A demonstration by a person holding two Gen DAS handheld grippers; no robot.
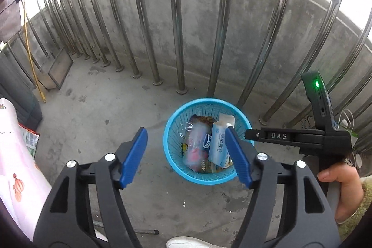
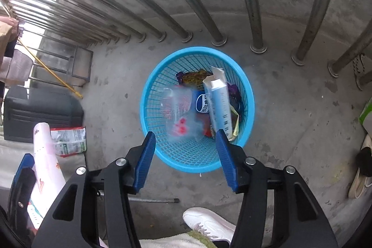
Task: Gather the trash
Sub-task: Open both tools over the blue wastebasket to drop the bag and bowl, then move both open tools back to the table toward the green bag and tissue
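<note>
Both grippers over blue basket (image 2: 148,94) on concrete floor. Left gripper (image 1: 186,155) jaws wide, nothing btwn. Right gripper (image 2: 184,155) jaws apart, empty. Clear wrapper (image 2: 180,115) blurred, prob. mid-air inside basket beside white carton (image 2: 219,106).

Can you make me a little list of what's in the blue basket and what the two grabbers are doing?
place: concrete floor by metal railing bars
basket: blue basket, upright on the floor
inside: white-blue carton, clear plastic wrapper, colourful snack wrappers
left gripper: open, holding nothing
right gripper: open, holding nothing, above the basket
nearby: white shoe
</note>
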